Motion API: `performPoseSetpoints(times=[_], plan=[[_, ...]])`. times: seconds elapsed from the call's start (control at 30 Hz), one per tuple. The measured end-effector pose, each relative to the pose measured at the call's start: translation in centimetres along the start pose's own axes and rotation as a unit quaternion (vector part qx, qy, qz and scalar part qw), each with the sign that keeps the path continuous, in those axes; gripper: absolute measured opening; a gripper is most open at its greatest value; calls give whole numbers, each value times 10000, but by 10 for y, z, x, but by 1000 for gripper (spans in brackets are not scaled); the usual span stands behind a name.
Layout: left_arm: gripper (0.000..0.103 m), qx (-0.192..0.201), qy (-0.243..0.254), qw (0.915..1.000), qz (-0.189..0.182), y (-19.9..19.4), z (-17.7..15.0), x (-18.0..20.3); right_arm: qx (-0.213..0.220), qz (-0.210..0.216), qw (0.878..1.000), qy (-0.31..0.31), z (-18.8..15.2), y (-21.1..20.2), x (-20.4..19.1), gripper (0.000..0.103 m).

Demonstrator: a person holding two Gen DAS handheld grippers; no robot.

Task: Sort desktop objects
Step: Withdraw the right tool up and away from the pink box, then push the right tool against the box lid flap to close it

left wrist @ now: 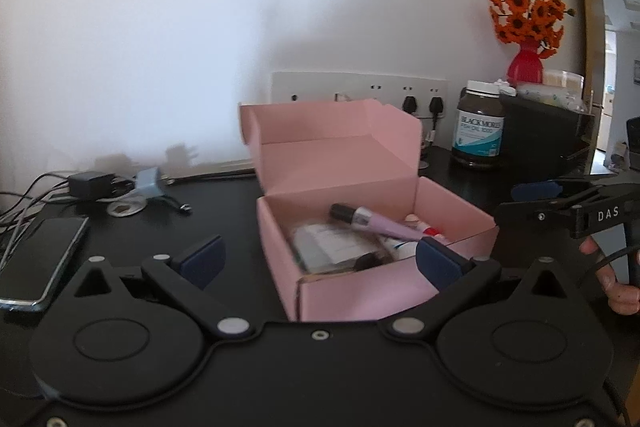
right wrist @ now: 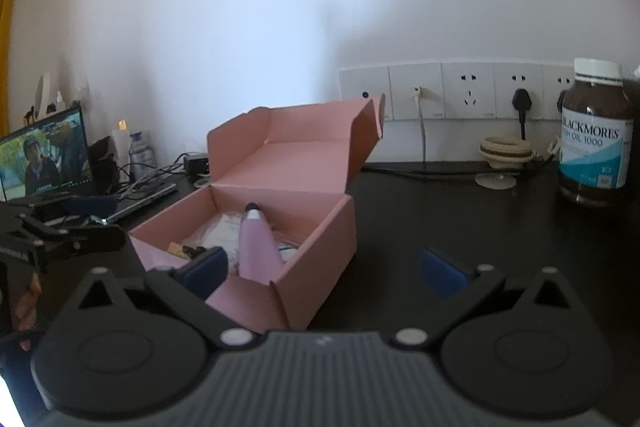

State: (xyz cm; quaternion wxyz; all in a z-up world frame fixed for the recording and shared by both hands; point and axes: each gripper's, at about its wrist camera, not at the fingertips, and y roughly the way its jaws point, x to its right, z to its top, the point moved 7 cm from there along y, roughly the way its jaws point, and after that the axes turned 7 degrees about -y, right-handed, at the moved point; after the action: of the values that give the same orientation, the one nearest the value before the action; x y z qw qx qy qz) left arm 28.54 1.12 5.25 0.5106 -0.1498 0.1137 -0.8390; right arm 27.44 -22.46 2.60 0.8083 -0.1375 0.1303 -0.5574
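**Pink box open on the counter, both grippers empty**

While I hold both grippers low over the dark counter (left wrist: pixel 224 195), the pink box (left wrist: pixel 360 291) sits between them with its lid flapped back toward the wall. Inside it I see a lilac tube (left wrist: pixel 384 225) with a black cap lying on top of a clear packet of papers (left wrist: pixel 332 247); other small items under it are too blurred to name. My left gripper (left wrist: pixel 318 261) has its jaws spread wide with nothing between them, one blue pad just at the box's near corner. My right gripper (right wrist: pixel 324 269) is likewise wide apart and empty, its left pad in front of the box's open side. On that gripper, seen from the left wrist, I read "DAS". Right of the box stands a brown bottle (right wrist: pixel 594 135) labelled "BLACKMORES FISH OIL 1000". A phone (left wrist: pixel 42 261) lies at far left, and a red vase (left wrist: pixel 526 61) of orange flowers stands at the wall.
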Motion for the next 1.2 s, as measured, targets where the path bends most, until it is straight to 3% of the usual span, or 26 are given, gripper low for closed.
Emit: performPoseSetpoints(times=[0.27,0.47,0.8,1.03,1.2], plan=[[103,30,-18,9996,-267,13,-1,2,-99,61,9998,184,-2,4,5,102],[103,24,-97,9996,-257,17,-2,0,-220,218,9987,398,-3,9,10,102],[103,-147,-772,9969,-65,25,1,-26,-521,1321,9838,1093,13,14,14,102],[103,-370,-895,9953,4,32,-2,-31,-284,1137,9911,625,54,14,12,102],[103,-573,-1062,9927,37,38,-5,-36,-341,1229,9899,612,65,31,11,102]])
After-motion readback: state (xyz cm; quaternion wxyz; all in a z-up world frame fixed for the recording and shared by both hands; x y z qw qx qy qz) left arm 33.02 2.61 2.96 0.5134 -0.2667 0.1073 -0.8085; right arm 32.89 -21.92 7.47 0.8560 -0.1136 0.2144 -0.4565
